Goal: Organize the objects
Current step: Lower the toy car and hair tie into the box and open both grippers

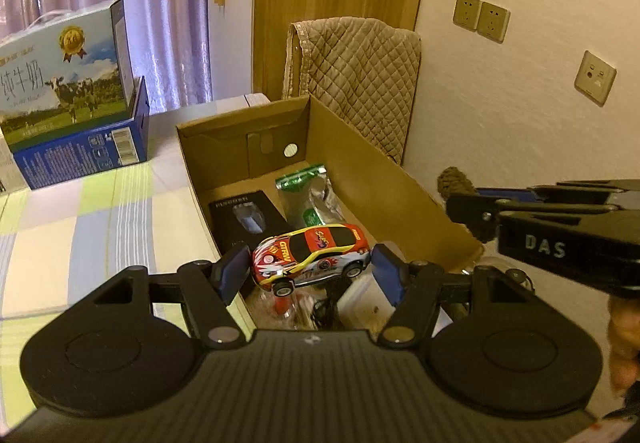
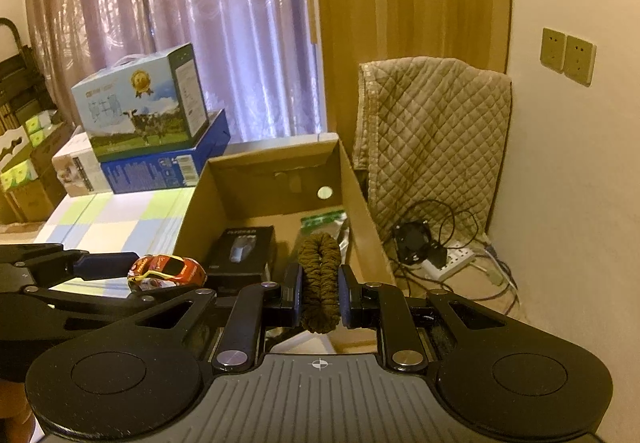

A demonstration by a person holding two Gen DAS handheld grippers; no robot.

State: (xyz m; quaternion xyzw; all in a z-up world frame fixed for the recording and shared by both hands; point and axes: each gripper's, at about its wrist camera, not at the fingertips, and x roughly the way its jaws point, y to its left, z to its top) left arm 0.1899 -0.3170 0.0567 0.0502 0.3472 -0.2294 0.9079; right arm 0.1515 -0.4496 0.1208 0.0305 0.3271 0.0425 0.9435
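Observation:
A red, yellow and white toy car (image 1: 312,253) hangs sideways between the blue pads of my left gripper (image 1: 310,273), which is shut on its nose and tail. It hovers over the near end of an open cardboard box (image 1: 372,171). A brown braided hair tie (image 2: 320,279) stands upright in my right gripper (image 2: 320,301), which is shut on it above the same box (image 2: 360,203). In the left wrist view, the right gripper (image 1: 466,213) reaches in from the right with the hair tie (image 1: 456,179). The car (image 2: 168,271) also shows at the left of the right wrist view.
Inside the box lie a black product box (image 1: 244,219) and a green foil pouch (image 1: 308,195). Stacked milk cartons (image 1: 68,83) stand on the checked cloth (image 1: 80,227) to the left. A quilted cloth (image 2: 436,131) hangs behind the box; a power strip (image 2: 456,261) and cables lie on the floor at right.

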